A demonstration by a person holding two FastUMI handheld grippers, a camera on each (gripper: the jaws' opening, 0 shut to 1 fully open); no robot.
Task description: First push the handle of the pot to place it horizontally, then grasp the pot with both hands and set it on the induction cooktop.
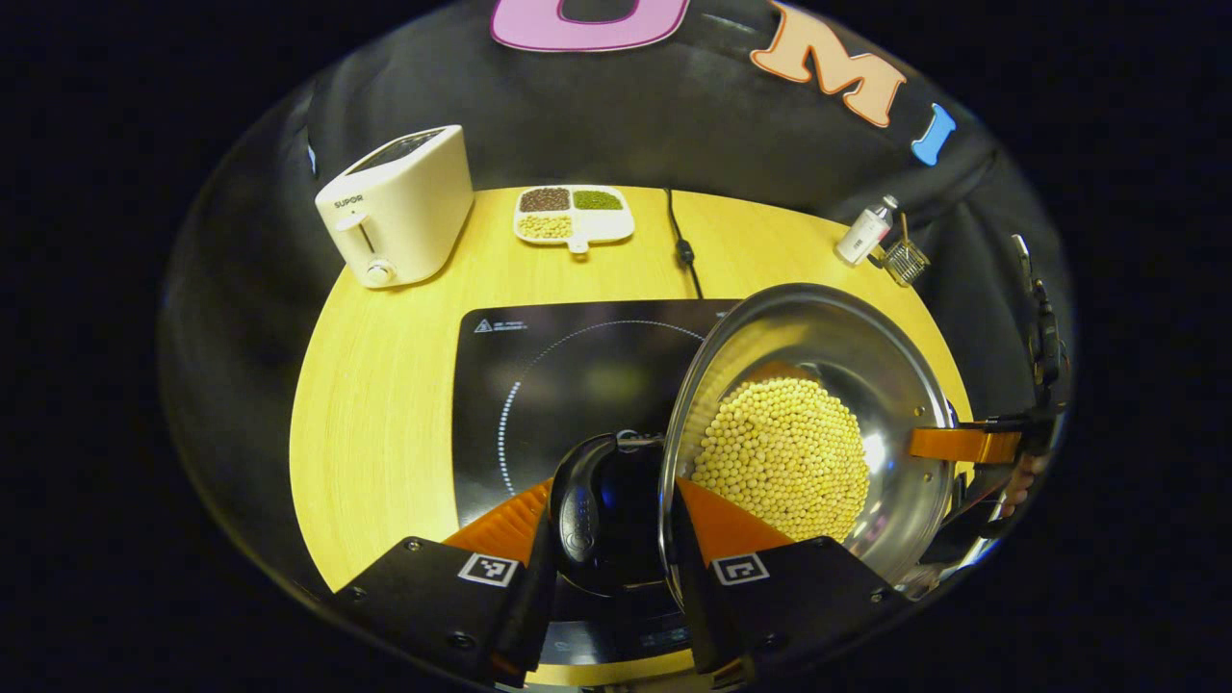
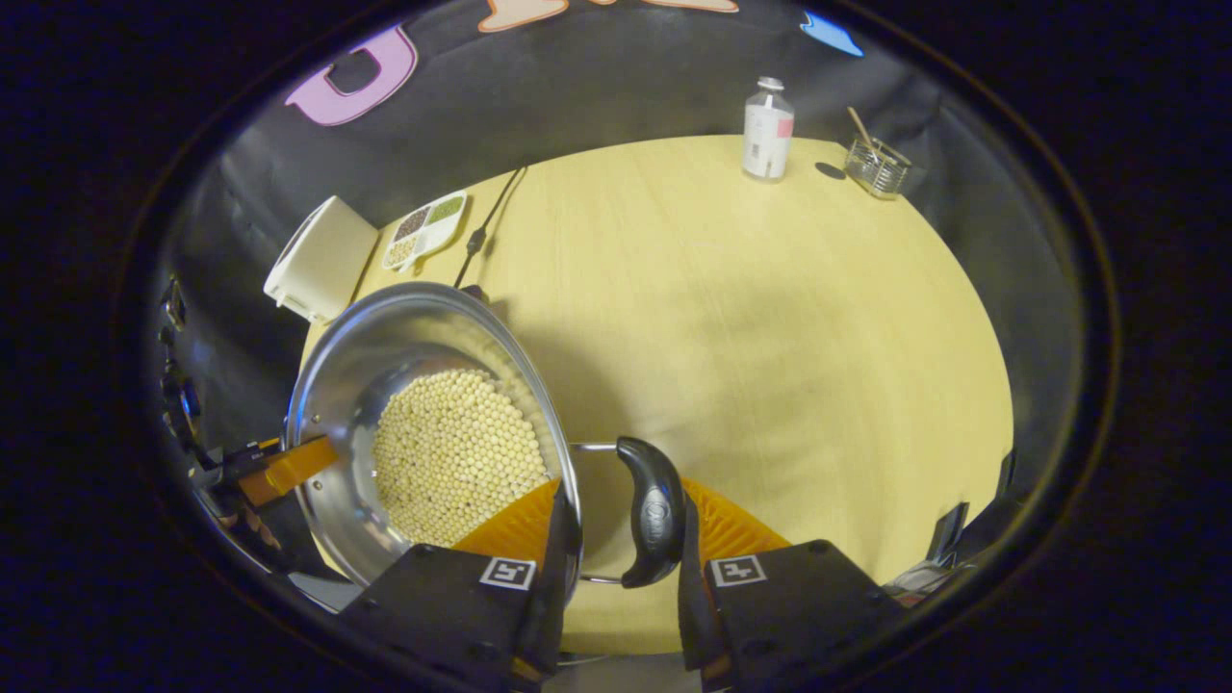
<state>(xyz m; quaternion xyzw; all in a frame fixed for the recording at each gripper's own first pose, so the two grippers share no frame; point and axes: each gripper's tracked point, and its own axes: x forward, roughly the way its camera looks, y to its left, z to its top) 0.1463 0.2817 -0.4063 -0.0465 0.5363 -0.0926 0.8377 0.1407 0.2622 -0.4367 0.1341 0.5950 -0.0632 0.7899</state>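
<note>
A steel pot [image 1: 866, 346] holding yellow soybeans [image 1: 784, 457] hangs between both grippers. In the left gripper view my left gripper [image 1: 613, 493] is shut on the pot's black side handle [image 1: 589, 510], one finger outside the handle and the other inside the rim. The black induction cooktop [image 1: 558, 375] lies under and left of the pot. Across the pot, the right gripper [image 1: 967, 445] clamps the opposite rim. In the right gripper view my right gripper [image 2: 626, 493] is shut on the other black handle [image 2: 653, 515] the same way, with the left gripper [image 2: 279, 467] at the pot's [image 2: 385, 337] far side.
A white toaster [image 1: 399, 207] and a divided dish of beans [image 1: 573, 214] stand at the back left of the round wooden table [image 1: 385, 385]. The cooktop's cord [image 1: 683, 250] runs backward. At the back right are a small bottle [image 2: 767, 130] and a glass holder [image 2: 878, 166].
</note>
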